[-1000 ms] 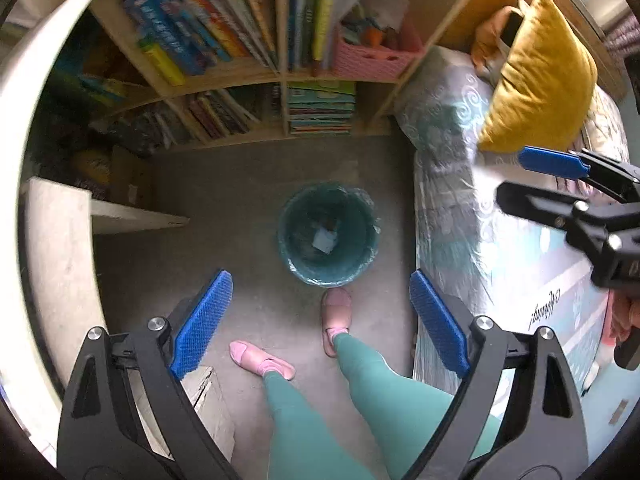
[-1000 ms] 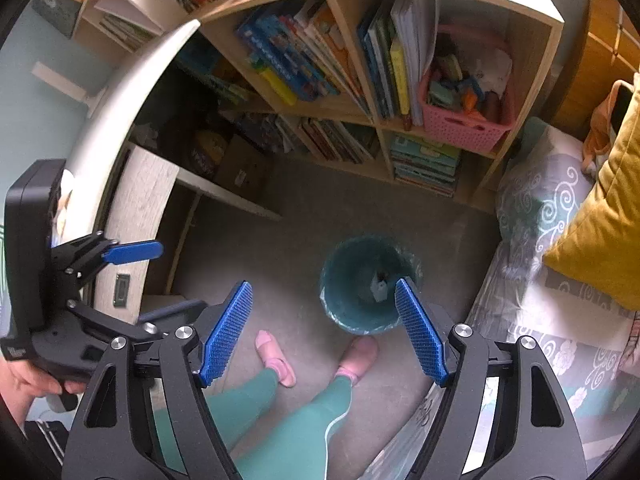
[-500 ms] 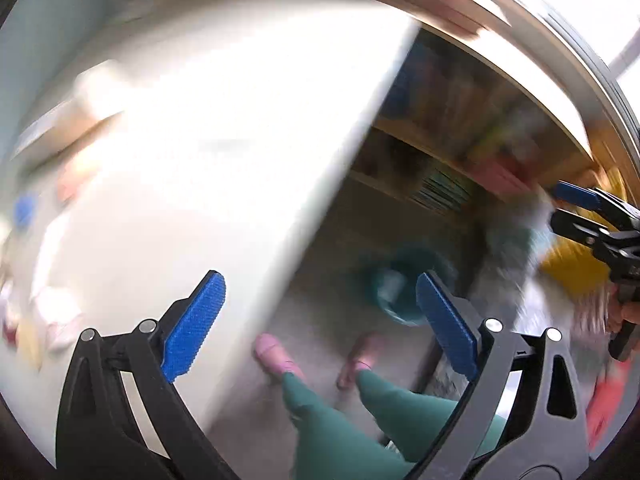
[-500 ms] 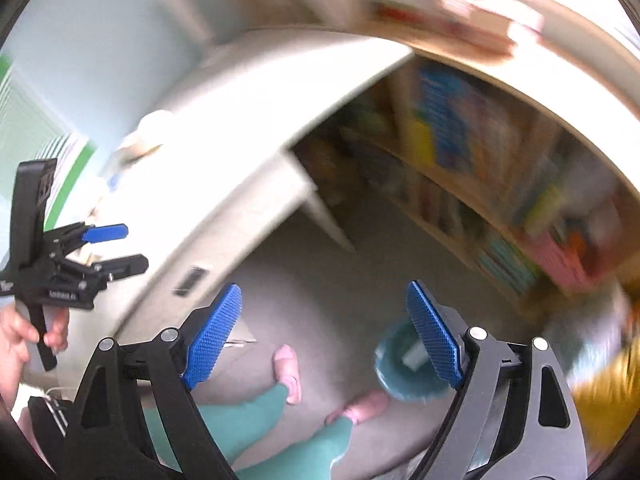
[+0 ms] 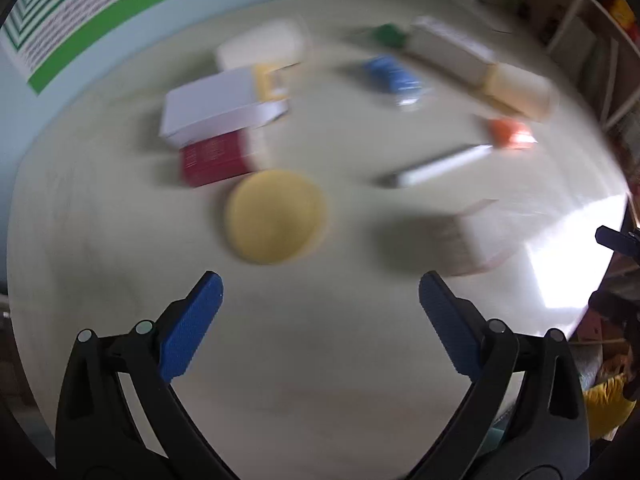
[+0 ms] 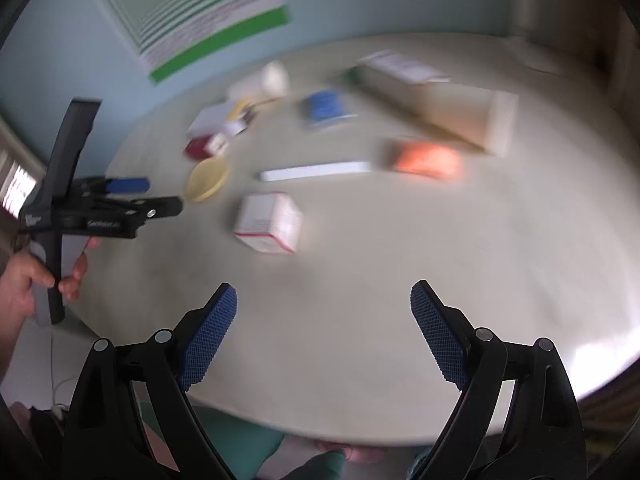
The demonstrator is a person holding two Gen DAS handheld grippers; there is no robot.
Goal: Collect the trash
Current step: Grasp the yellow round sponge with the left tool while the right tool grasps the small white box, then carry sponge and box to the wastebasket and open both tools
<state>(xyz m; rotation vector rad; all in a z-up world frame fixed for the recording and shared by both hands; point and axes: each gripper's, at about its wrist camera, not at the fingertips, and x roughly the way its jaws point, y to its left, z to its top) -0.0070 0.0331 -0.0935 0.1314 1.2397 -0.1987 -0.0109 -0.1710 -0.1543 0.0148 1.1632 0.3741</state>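
Both views are blurred by motion and look down on a pale table (image 5: 320, 360) (image 6: 400, 280). My left gripper (image 5: 320, 304) is open and empty above its near part; it also shows at the left of the right wrist view (image 6: 160, 196). My right gripper (image 6: 323, 314) is open and empty over the front edge. On the table lie a small white and red box (image 6: 269, 222) (image 5: 472, 236), a yellow round lid (image 5: 276, 216) (image 6: 208, 179), a white pen-like stick (image 5: 440, 166) (image 6: 316, 171), an orange packet (image 6: 426, 158) (image 5: 510, 132) and a blue packet (image 5: 394, 74) (image 6: 326, 108).
White and dark red boxes (image 5: 220, 128) (image 6: 208, 132) are stacked at the far left. A long cardboard box (image 6: 440, 108) (image 5: 480, 64) lies at the far right. A green-striped poster (image 6: 188, 4) hangs on the wall. Shelves (image 5: 592, 40) stand right of the table.
Both grippers have swung up from the floor and teal bin to the table top. The bin, bookshelf and bed have left view. Both grippers stay open.
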